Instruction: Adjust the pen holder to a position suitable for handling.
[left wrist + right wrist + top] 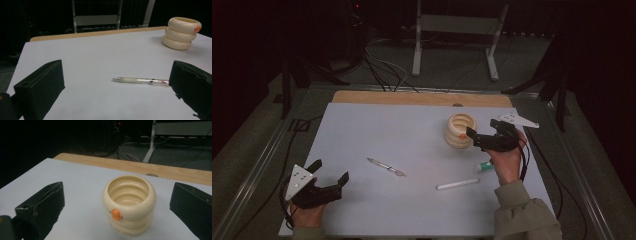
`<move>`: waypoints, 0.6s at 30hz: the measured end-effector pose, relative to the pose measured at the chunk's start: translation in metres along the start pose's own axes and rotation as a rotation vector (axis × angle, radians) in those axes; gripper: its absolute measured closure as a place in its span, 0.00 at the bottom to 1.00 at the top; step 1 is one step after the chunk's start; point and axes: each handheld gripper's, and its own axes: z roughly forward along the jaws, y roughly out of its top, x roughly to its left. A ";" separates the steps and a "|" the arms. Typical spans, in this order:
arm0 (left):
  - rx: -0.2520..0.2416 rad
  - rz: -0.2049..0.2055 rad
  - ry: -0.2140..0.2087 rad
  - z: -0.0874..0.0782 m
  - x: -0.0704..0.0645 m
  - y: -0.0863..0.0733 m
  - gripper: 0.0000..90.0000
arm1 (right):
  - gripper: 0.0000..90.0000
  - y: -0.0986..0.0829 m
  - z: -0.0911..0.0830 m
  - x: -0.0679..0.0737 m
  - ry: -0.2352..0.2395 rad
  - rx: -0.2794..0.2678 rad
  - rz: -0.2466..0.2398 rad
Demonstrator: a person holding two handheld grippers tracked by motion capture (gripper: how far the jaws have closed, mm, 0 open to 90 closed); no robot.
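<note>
A cream ribbed cup [459, 131] with an orange spot stands upright at the right of the white sheet [412, 125]. My right gripper [484, 132] is open just beside it on its right. In the right gripper view the cup [130, 202] stands a little ahead of the open gripper [118, 188], centred between the jaws and empty inside. A clear pen [385, 166] lies mid-sheet. My left gripper [330, 171] is open at the front left, holding nothing. In the left gripper view the gripper [117, 70] faces the pen [140, 80], with the cup [180, 33] at the far right.
A white stick [457, 184] lies near the front right, and a small green-and-white tube [483, 167] lies by the right hand. A wooden table edge [412, 97] runs along the back. Cables and a white metal frame [457, 30] are on the floor beyond.
</note>
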 end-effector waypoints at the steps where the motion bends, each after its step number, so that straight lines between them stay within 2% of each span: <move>1: -0.001 -0.006 0.004 0.000 0.000 -0.001 0.05 | 0.00 0.002 0.002 0.000 -0.004 -0.001 0.000; 7: -0.015 -0.009 0.047 -0.001 0.000 -0.001 0.00 | 0.00 0.010 0.014 -0.005 -0.027 0.005 0.006; 18: -0.023 -0.018 0.058 0.000 0.000 -0.003 0.00 | 0.00 0.019 0.040 -0.012 -0.074 0.049 -0.001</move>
